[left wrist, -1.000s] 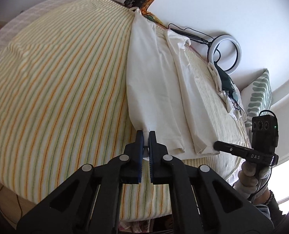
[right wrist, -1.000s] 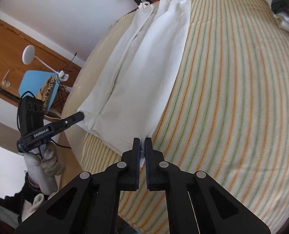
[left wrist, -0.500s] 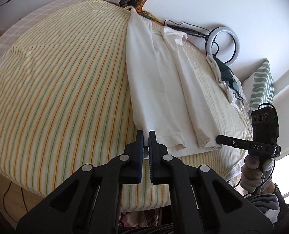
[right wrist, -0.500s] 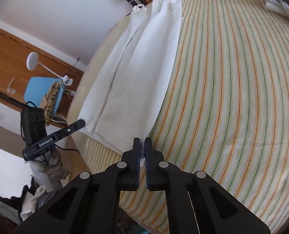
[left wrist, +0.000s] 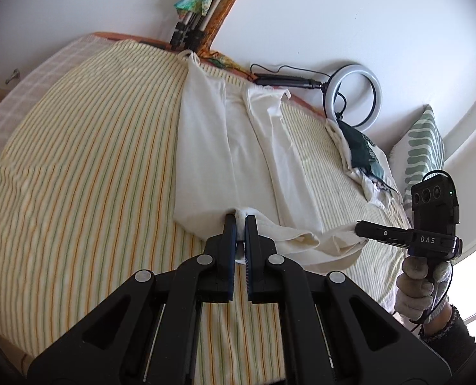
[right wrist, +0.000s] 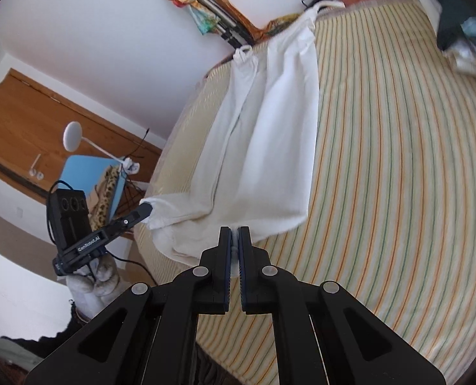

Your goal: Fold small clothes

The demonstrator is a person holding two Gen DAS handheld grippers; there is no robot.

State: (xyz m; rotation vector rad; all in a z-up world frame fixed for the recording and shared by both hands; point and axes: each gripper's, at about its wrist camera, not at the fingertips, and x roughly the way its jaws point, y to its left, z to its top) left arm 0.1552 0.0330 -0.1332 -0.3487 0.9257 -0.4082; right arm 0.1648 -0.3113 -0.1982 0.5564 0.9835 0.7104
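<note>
A long white garment (left wrist: 225,147) lies lengthwise on the striped bed (left wrist: 77,176), its sides folded inward and its straps at the far edge. My left gripper (left wrist: 240,219) is shut on the near hem at one corner and holds it lifted off the bed. My right gripper (right wrist: 235,232) is shut on the hem at the other corner, also raised. The garment also shows in the right wrist view (right wrist: 270,134). Each gripper shows in the other's view: the right (left wrist: 363,226), the left (right wrist: 146,208). The hem sags between them.
A ring light (left wrist: 353,96) and a dark heap of clothes (left wrist: 363,157) lie at the bed's far right, beside a patterned pillow (left wrist: 424,147). A tripod (right wrist: 212,16) leans at the wall. A blue chair (right wrist: 90,176) and a lamp stand off the bed's left side.
Both grippers have lifted the near hem off the bed and carried it forward toward the straps. The hem now hangs bunched between them.
</note>
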